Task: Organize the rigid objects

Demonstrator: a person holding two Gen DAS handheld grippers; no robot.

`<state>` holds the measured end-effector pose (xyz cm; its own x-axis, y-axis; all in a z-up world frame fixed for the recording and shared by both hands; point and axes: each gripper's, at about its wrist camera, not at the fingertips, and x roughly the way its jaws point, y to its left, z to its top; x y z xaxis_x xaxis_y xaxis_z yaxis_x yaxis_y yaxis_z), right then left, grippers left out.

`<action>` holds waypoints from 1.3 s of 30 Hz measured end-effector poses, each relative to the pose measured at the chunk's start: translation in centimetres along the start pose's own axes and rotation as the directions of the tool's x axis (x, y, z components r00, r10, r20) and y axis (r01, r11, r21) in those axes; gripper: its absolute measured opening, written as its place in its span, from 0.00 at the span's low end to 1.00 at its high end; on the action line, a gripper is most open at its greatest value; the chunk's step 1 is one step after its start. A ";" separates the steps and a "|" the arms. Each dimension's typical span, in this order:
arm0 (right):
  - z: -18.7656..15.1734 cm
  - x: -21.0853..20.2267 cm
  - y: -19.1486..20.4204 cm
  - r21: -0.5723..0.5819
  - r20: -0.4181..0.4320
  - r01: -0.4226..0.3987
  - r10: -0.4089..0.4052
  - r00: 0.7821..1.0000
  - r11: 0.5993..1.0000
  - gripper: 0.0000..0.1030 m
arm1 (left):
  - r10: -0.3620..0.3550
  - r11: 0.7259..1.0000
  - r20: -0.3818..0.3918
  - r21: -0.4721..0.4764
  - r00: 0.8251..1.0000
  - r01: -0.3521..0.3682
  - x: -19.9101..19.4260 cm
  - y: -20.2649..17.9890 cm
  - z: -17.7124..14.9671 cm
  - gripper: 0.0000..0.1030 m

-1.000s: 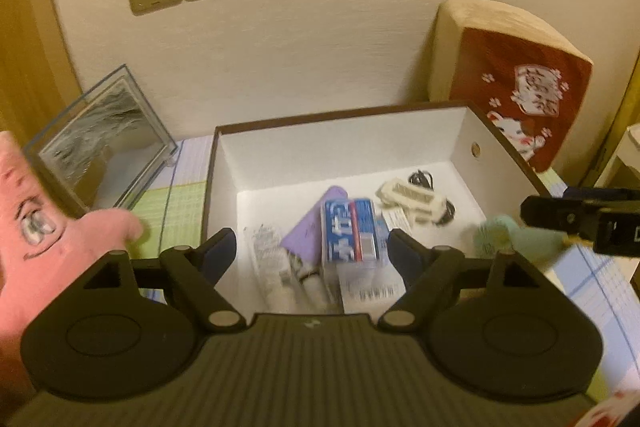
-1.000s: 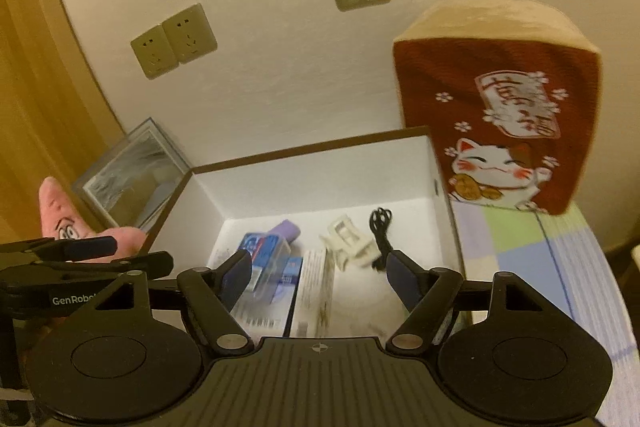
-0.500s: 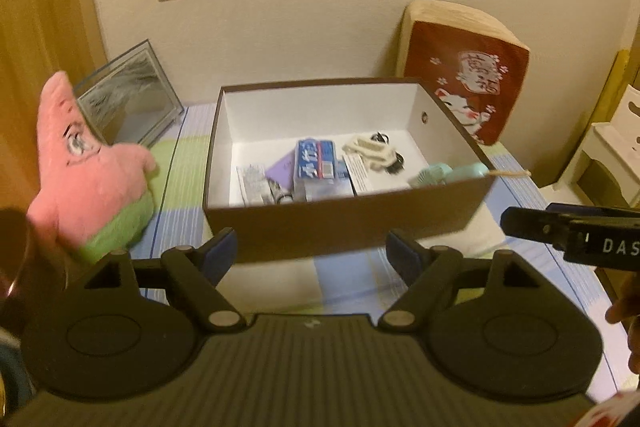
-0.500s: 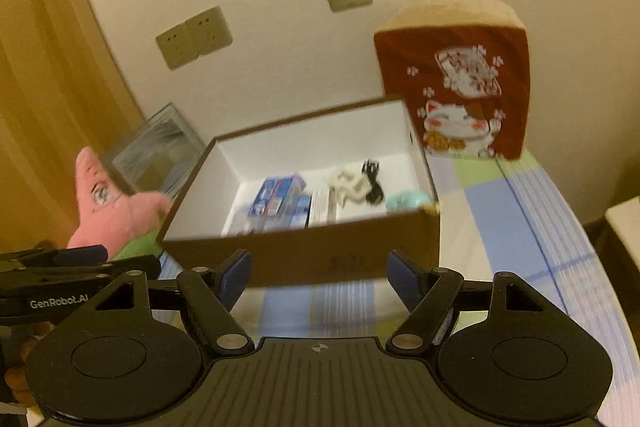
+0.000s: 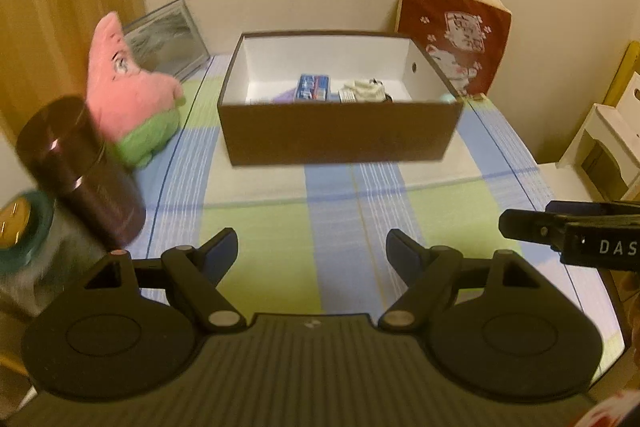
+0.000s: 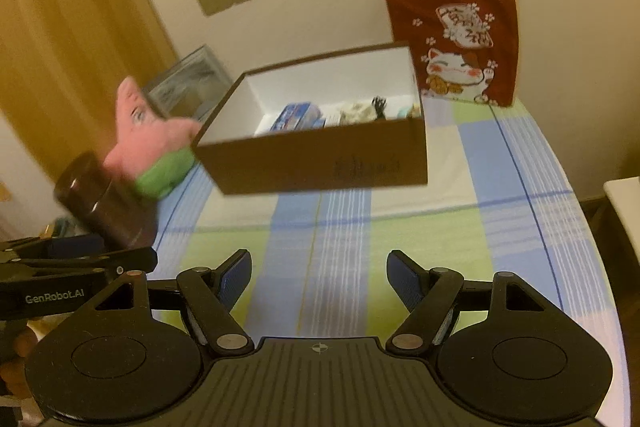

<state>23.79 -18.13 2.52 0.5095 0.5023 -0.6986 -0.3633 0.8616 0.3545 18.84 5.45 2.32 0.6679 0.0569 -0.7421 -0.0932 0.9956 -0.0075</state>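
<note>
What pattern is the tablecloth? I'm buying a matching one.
Blue, green and white checks on the tablecloth; left wrist view.

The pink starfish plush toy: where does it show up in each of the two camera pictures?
Left wrist view: pink starfish plush stands at the left, beside the brown box, behind the dark cylinder.
Right wrist view: plush again left of centre, touching the box's left corner.
Shared landmark: the red cat cushion against the wall.
</note>
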 end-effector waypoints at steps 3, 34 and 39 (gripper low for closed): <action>-1.7 -1.3 -0.4 -0.013 -0.021 -0.011 0.011 1.000 1.000 0.72 | 0.011 1.000 -0.013 -0.012 1.000 -0.011 -1.7 -1.2 -2.1 0.78; -12.1 -8.3 3.5 -0.021 -0.136 0.017 -0.020 0.990 1.000 0.72 | -0.044 0.999 -0.090 -0.007 0.995 0.044 -9.4 -1.7 -12.1 0.77; -12.4 -8.5 3.6 -0.033 -0.136 0.028 -0.032 0.990 0.999 0.72 | -0.044 0.999 -0.092 -0.007 0.995 0.044 -9.6 -1.8 -12.5 0.77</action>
<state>8.51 -20.16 2.05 0.4101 0.4596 -0.7878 -0.3740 0.8725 0.3143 3.36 2.23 1.14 0.6010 0.0056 -0.7992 -0.0685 0.9967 -0.0445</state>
